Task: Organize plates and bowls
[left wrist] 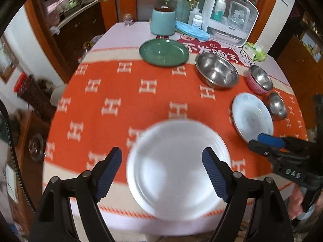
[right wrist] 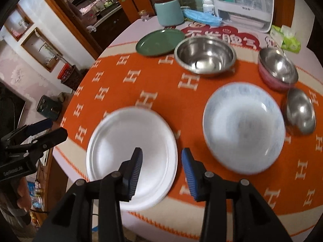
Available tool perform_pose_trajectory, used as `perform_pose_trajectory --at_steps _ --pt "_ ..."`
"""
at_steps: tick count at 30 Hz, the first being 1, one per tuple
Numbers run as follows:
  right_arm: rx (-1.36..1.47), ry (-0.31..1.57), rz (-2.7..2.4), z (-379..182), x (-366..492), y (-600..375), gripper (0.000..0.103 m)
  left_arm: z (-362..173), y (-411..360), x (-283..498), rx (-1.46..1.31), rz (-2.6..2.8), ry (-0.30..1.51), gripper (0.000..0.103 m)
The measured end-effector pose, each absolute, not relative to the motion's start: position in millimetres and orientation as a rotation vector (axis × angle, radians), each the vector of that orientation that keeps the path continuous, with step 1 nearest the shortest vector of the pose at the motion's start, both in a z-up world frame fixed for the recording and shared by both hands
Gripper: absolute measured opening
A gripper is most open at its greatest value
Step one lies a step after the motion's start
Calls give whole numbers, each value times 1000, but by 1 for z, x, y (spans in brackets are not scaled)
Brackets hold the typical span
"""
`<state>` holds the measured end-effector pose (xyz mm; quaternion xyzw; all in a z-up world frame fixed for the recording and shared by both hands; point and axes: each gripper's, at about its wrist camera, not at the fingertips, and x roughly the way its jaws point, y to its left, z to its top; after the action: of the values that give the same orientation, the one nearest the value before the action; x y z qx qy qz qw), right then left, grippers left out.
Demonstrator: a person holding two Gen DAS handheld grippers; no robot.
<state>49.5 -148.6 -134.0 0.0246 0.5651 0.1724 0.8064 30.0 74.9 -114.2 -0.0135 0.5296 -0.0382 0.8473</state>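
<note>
Left-wrist view: your left gripper hangs above the near edge of the worktop, its jaws spread wide and holding nothing. The white plate lies flat on the orange cloth between and beyond the two blue pads, touched by neither. At 2 o'clock from that plate sits the pale blue patterned plate, and your right gripper enters from 3 o'clock with its tips at that plate's near rim; you cannot tell from this view whether they touch it. At 12 o'clock lies the green plate, with the large steel bowl just to its right, then the steel bowl nested in a pink bowl, and the small steel bowl just beside the patterned plate's far right edge.

Right-wrist view: your right gripper is parted, empty, above the right rim of the white plate. The patterned plate lies at 2 o'clock, apart from the white one. Your left gripper shows at 9 o'clock, off the worktop's edge. At the far edge stand a teal canister and a white cabinet-like appliance.
</note>
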Motion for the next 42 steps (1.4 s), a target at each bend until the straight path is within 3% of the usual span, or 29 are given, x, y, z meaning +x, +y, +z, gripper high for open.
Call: perform_pose_trajectory --at_steps 11,21,27,34,38,42 --pt "149 1133 301 -95 221 -128 41 -96 116 211 78 -118 1064 81" --pt "273 1278 236 -168 360 -116 41 -181 149 355 -45 -76 1202 81" --pt "267 1337 193 -208 386 -113 41 -224 155 385 -76 -67 1270 81" --pt "240 1347 183 -219 398 -103 40 -248 154 404 -102 -76 1291 80" --pt "211 1365 183 -227 403 -96 27 -251 154 410 -113 -94 1288 75" --pt "193 1387 156 -236 406 -94 22 -256 154 414 -128 -115 1312 63"
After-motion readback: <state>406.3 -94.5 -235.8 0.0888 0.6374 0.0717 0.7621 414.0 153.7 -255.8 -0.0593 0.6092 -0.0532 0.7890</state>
